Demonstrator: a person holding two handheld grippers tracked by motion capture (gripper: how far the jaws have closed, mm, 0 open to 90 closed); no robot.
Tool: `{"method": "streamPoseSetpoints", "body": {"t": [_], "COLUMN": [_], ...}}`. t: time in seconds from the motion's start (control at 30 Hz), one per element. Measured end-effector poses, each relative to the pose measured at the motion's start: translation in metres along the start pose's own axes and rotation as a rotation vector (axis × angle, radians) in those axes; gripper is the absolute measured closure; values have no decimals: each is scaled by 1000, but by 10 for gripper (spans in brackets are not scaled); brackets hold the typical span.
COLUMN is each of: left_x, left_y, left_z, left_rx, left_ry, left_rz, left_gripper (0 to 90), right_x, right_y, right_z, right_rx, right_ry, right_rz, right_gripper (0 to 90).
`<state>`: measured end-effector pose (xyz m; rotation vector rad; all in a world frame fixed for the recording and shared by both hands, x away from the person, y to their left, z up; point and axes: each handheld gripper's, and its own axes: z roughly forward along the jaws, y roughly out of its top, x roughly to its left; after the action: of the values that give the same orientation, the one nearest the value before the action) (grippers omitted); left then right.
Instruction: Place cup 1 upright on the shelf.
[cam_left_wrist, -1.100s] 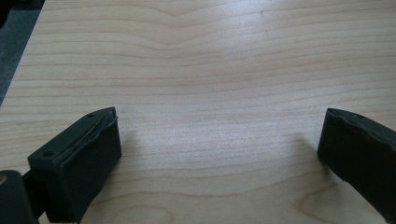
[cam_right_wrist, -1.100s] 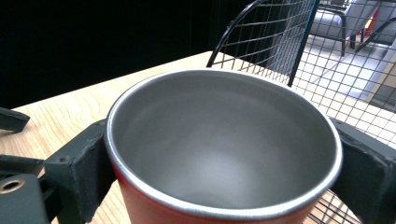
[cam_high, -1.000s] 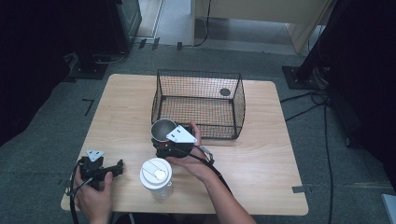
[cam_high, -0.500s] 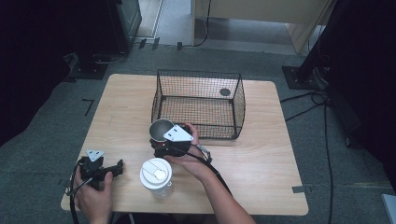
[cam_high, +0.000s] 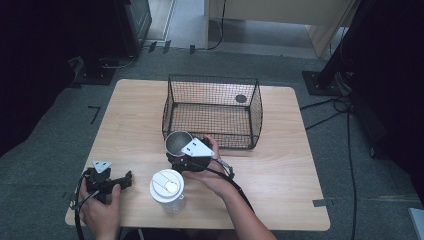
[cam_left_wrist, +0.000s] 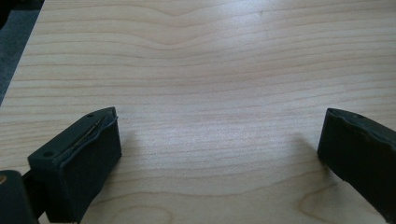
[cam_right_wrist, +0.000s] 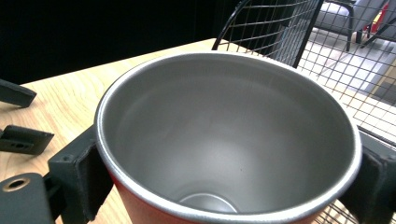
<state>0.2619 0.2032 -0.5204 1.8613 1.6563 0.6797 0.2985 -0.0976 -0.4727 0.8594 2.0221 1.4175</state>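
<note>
A steel cup (cam_high: 176, 142) with a red outside (cam_right_wrist: 224, 140) stands on the wooden table (cam_high: 280, 165), just in front of the wire basket (cam_high: 255, 115). My right gripper (cam_high: 176, 150) reaches it from the near right, and its jaws have just been closing with the cup between them. In the right gripper view both pads (cam_right_wrist: 81, 170) lie against the cup's wall below the rim. My left gripper (cam_high: 127, 179) rests on the table at the near left. It stands open (cam_left_wrist: 219, 154), with bare wood between its fingers (cam_left_wrist: 79, 168).
A white lidded container (cam_high: 167, 186) stands close in front of the right hand. A small dark disc (cam_high: 241, 98) lies at the basket's back right. The basket's black mesh (cam_right_wrist: 280, 32) rises right behind the cup. The left gripper's jaws (cam_right_wrist: 18, 116) lie beyond the cup.
The right hand and its gripper shifted only slightly at the cup. The left hand and gripper kept still.
</note>
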Motion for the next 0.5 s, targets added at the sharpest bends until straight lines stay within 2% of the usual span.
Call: {"method": "streamPoseSetpoints", "body": {"t": [0.3,0.5], "left_x": [0,0], "left_y": [0,0], "left_z": [0,0], "left_rx": [0,0], "left_ry": [0,0], "left_rz": [0,0], "left_gripper": [0,0], "right_x": [-4,-4], "right_y": [-4,-2], "right_z": [-9,-15], "right_rx": [-5,-21], "right_ry": [-5,0], "right_rz": [11,-2], "right_gripper": [71,72]}}
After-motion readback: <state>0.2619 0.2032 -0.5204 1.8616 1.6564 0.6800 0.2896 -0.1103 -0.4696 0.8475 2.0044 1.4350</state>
